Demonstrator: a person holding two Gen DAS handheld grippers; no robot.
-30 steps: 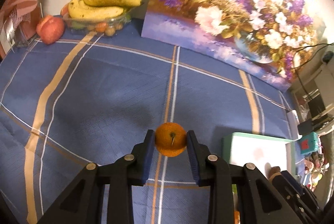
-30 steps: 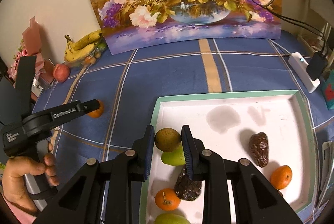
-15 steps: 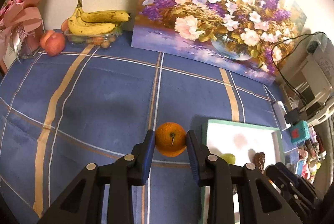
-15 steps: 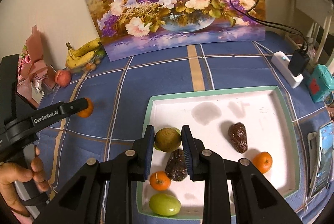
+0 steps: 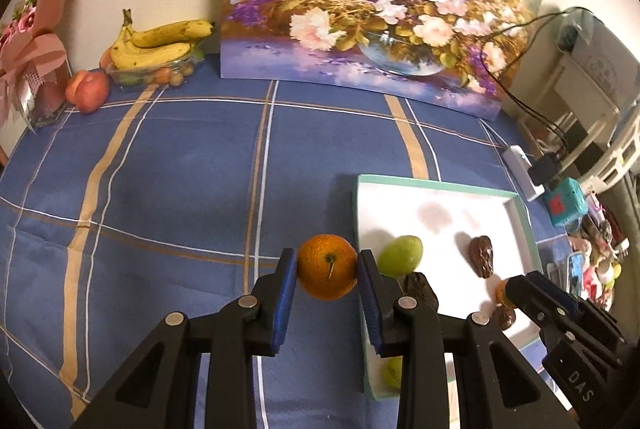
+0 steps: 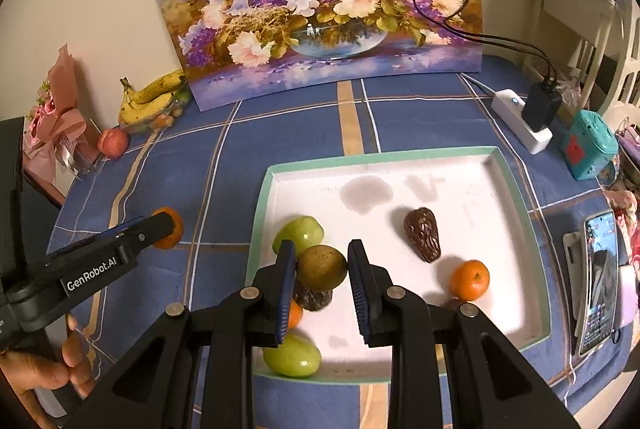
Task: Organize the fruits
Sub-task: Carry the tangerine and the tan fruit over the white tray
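Note:
My left gripper is shut on an orange, held above the blue cloth just left of the white tray. In the right wrist view that left gripper and its orange show at the left. My right gripper is shut on a brownish-green round fruit, lifted over the near left part of the tray. In the tray lie two green fruits, dark dates, and small oranges.
A flower painting leans on the back wall. Bananas on a clear box and a peach sit at the far left by a pink bouquet. A power strip, a teal box and a phone lie right of the tray.
Both grippers have risen, each keeping its fruit. The left one has carried the orange rightward toward the tray's left edge; the right one has drawn back, bringing more of the tray into view.

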